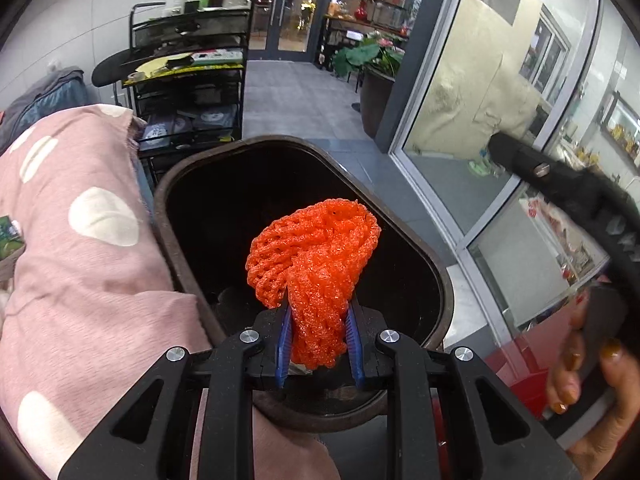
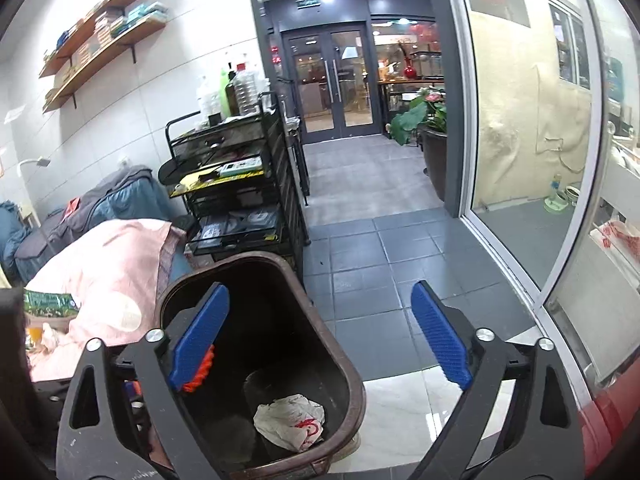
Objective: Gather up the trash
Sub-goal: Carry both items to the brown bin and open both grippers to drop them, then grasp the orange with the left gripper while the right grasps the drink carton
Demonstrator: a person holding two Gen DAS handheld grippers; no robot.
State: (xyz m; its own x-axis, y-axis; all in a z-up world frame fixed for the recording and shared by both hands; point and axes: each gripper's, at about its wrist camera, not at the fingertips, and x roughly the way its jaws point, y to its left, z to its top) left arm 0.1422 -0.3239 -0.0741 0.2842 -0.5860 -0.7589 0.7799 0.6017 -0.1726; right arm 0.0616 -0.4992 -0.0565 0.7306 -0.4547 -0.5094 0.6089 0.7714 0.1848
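An orange foam net (image 1: 316, 256) sticks up between the blue pads of my left gripper (image 1: 318, 310), which is shut on its lower end. It hangs over the open mouth of a dark brown bin (image 1: 400, 216). In the right wrist view, my right gripper (image 2: 320, 288) stands wide open with nothing between its fingers, above the far right side of the bin (image 2: 340, 344). A crumpled white wrapper with red print (image 2: 290, 420) lies on the bin's bottom. A bit of the orange net (image 2: 200, 372) peeks out behind the right gripper's left finger.
A pink cloth with white dots (image 1: 80, 240) covers the surface left of the bin. A black wire cart (image 1: 188, 80) holding bottles stands behind it. Glass panels (image 1: 480, 120) line the right side, with a potted plant (image 2: 428, 120) on the grey tiled floor. A person's hand (image 1: 580, 364) shows at right.
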